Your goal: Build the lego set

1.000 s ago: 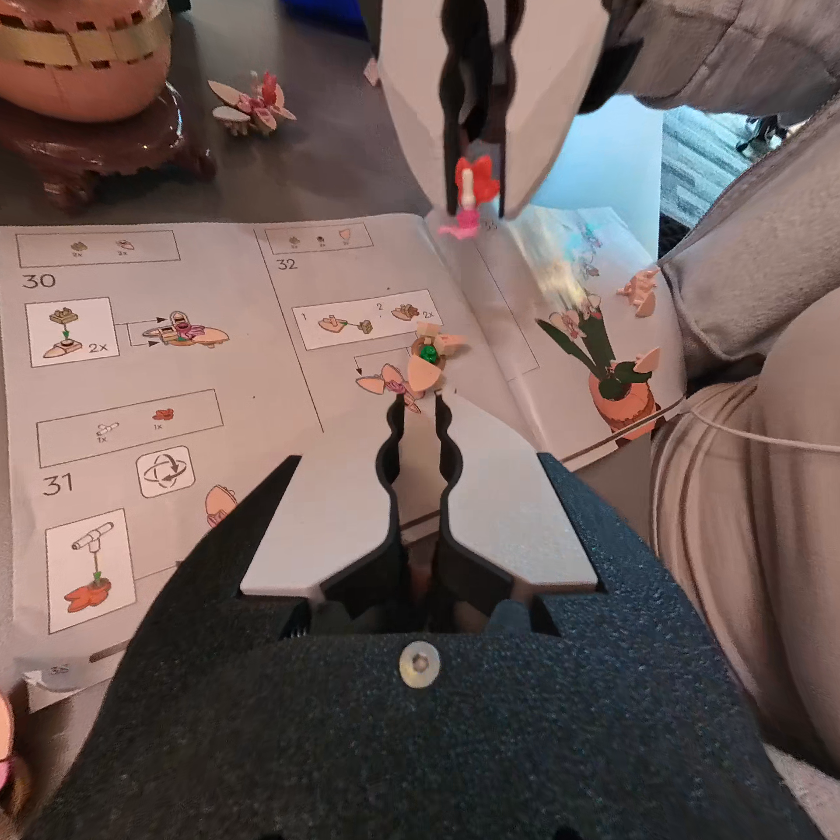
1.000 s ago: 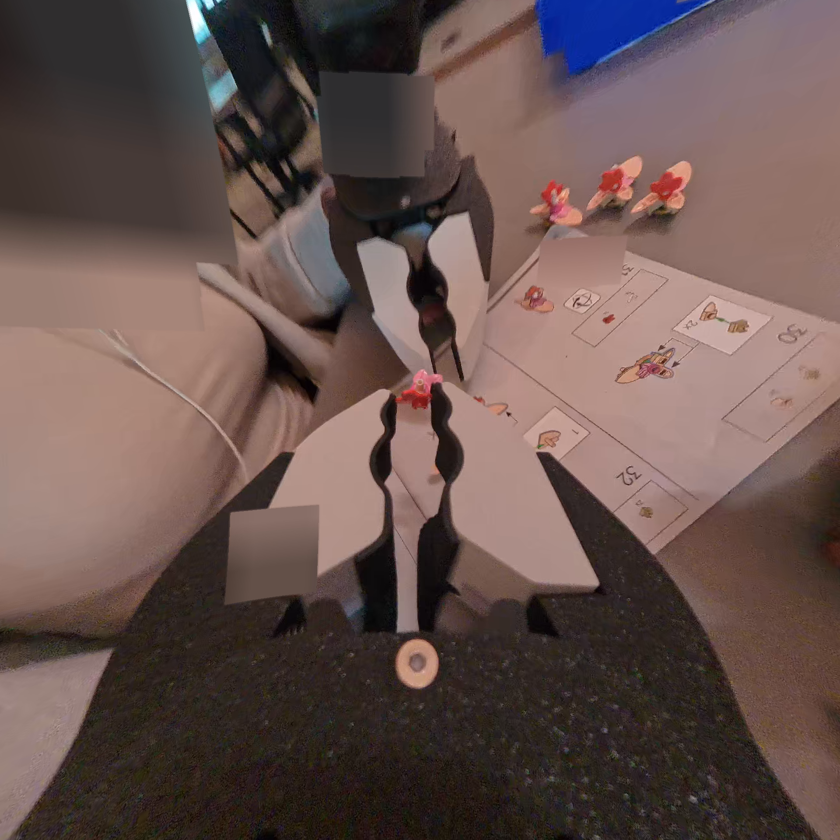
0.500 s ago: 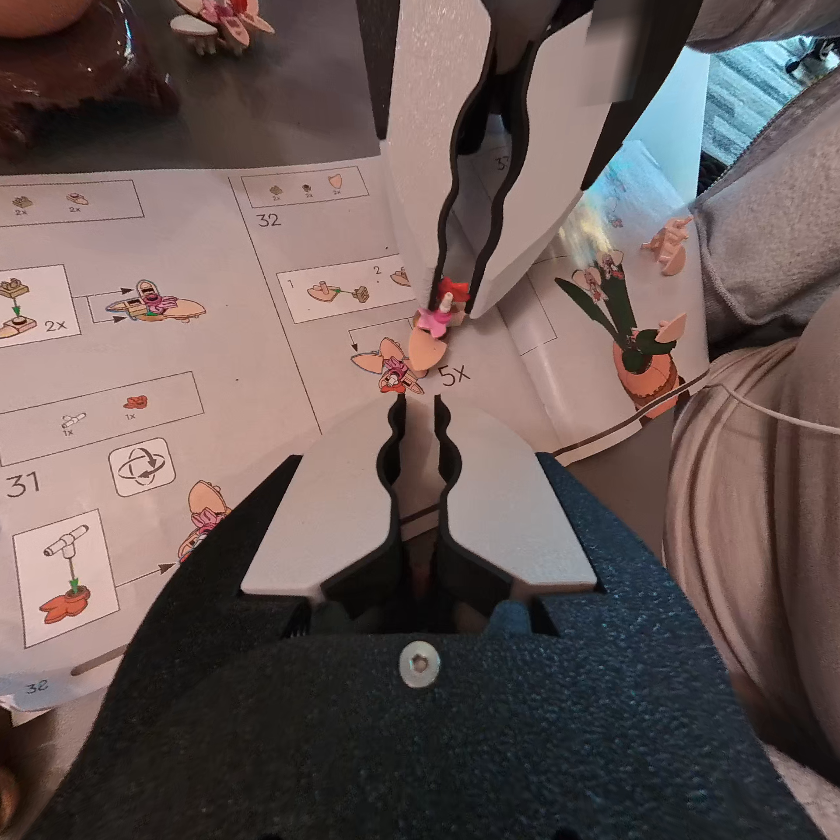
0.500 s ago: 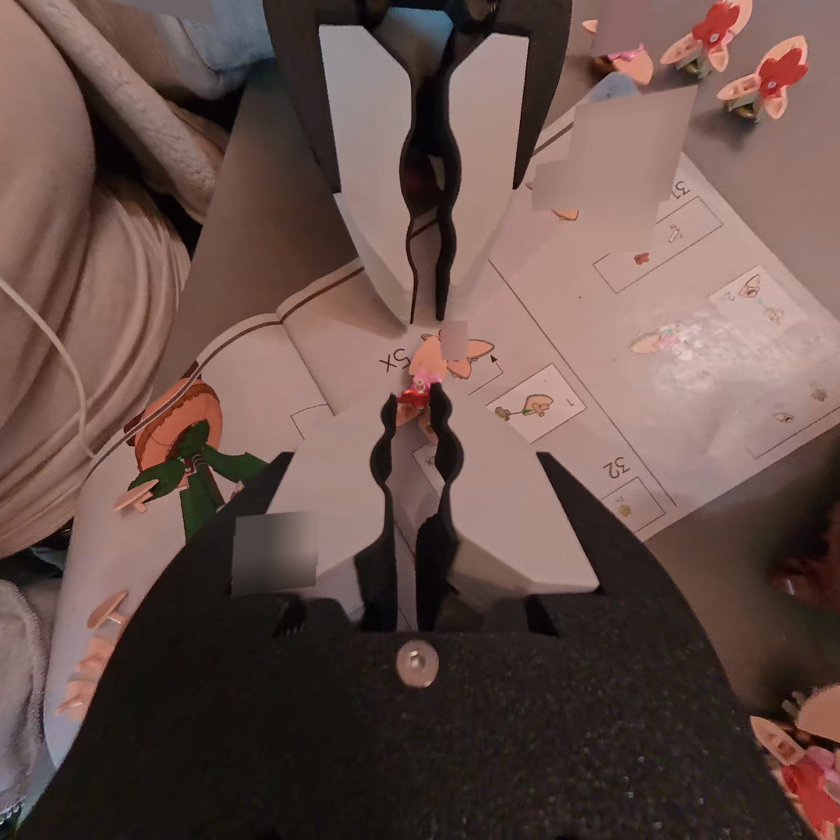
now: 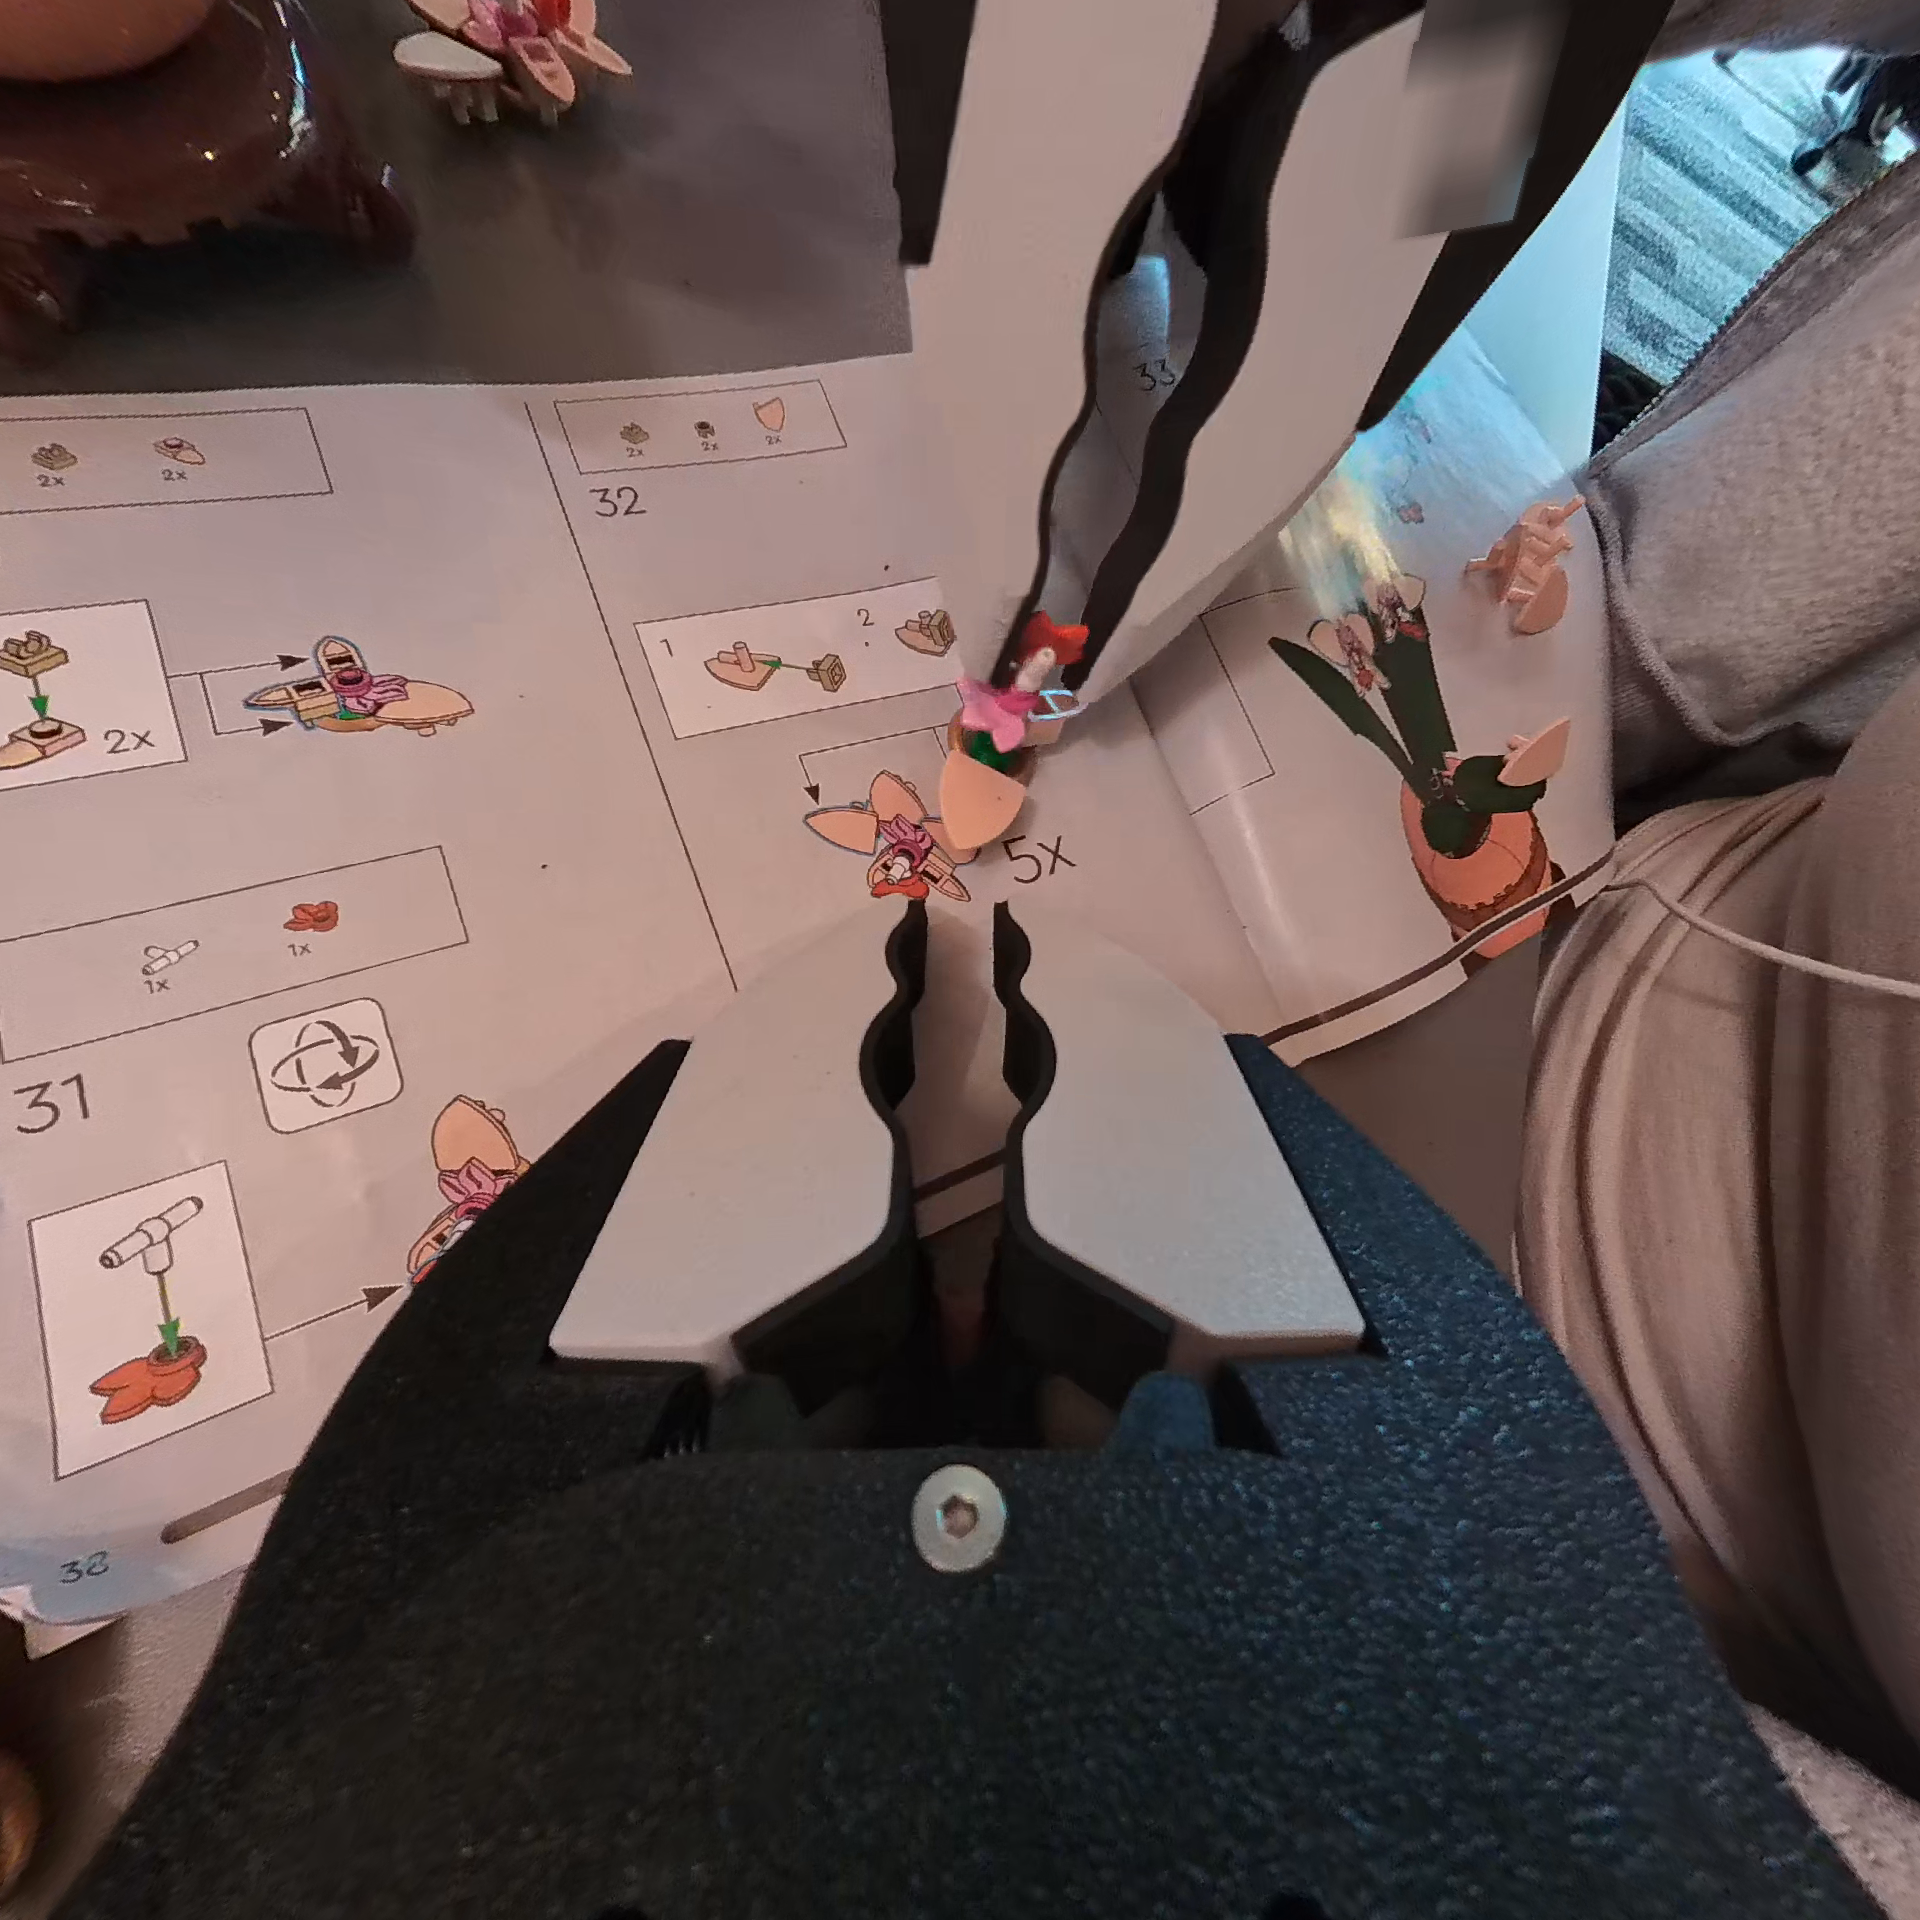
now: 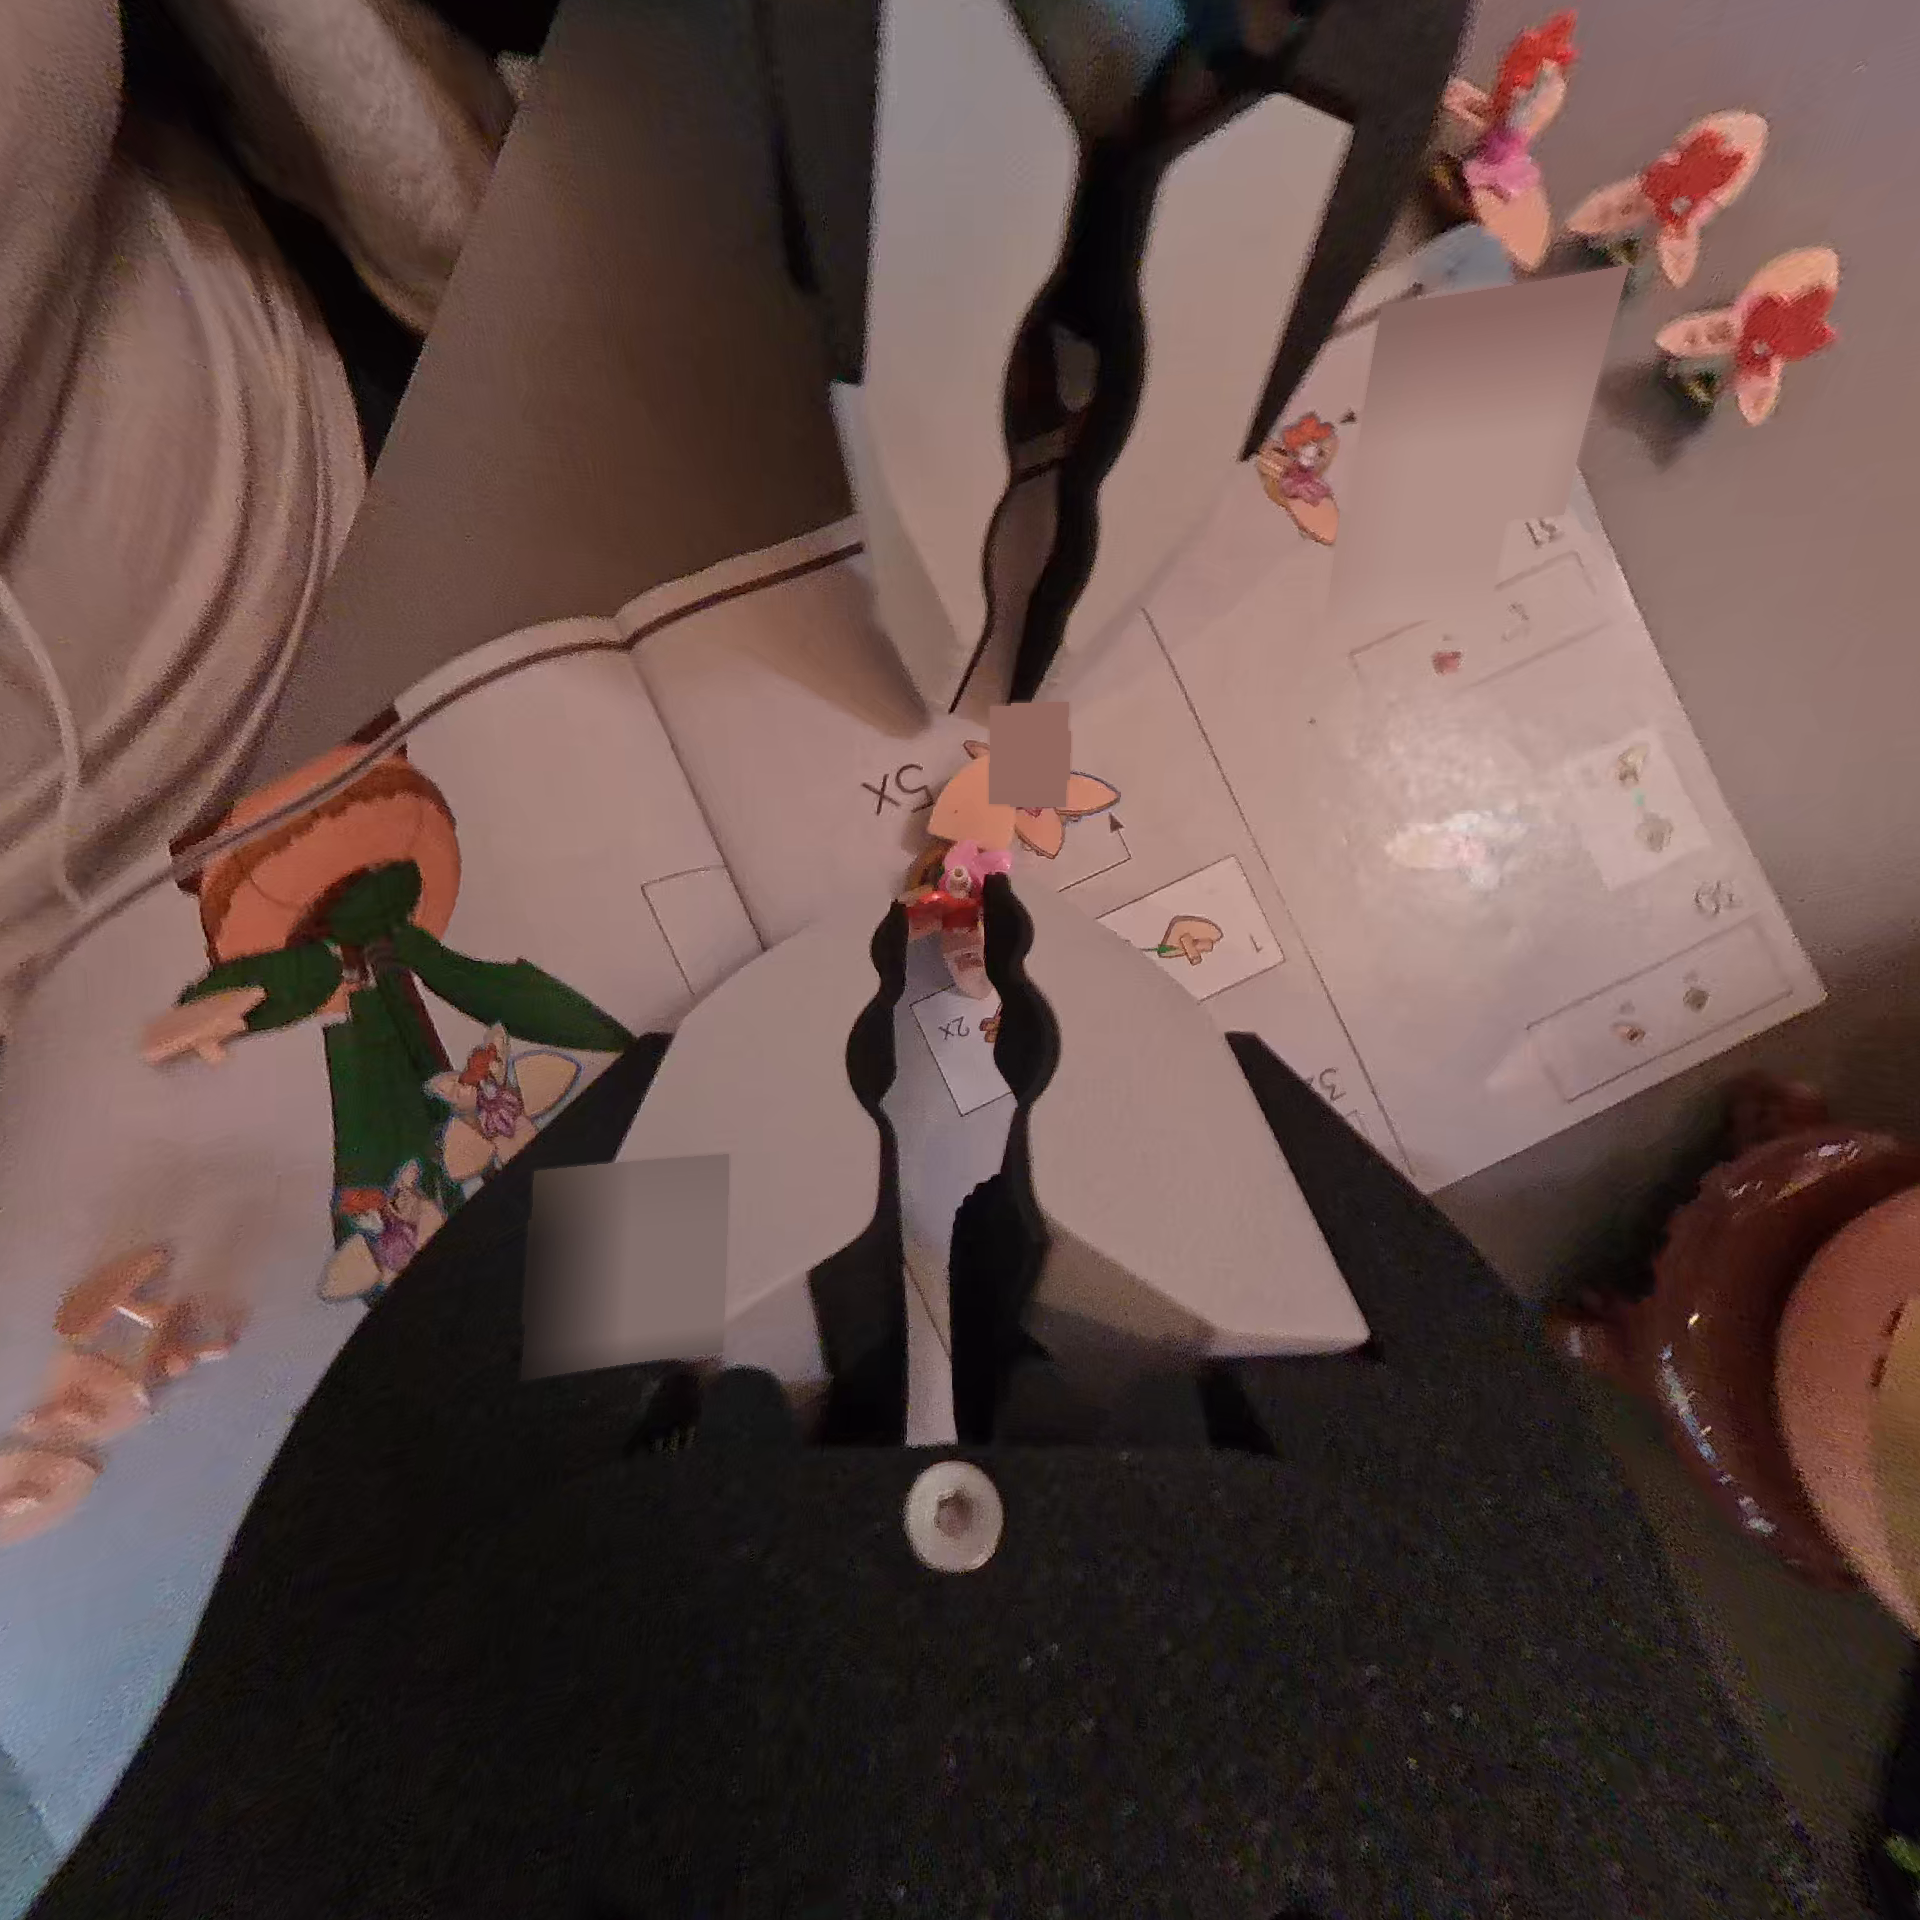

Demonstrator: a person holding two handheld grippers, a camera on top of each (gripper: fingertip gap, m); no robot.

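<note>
My right gripper (image 6: 945,904) is shut on a small red flower piece (image 6: 940,909) with a white pin and a pink blossom (image 5: 992,707) under it. It holds this down against a peach petal assembly (image 5: 982,805) with a green stud, which lies on the open instruction booklet (image 5: 416,831). The right gripper also shows in the left wrist view (image 5: 1039,665), coming down from above. My left gripper (image 5: 951,914) sits low just in front of the petal assembly, apart from it. Its jaws stand a narrow gap apart with nothing between the tips.
Finished red and peach flowers (image 6: 1704,187) stand on the grey table beyond the booklet. A brown pot base (image 6: 1766,1351) is at the booklet's side. Loose peach pieces (image 5: 1527,561) lie on the far page. A person's lap in grey clothing (image 5: 1714,1143) is close by. There is about 4 cm between the tips of the two grippers.
The right gripper has come down with the red and pink piece from above the booklet onto the petal assembly. The left gripper has tilted slightly and kept its gap.
</note>
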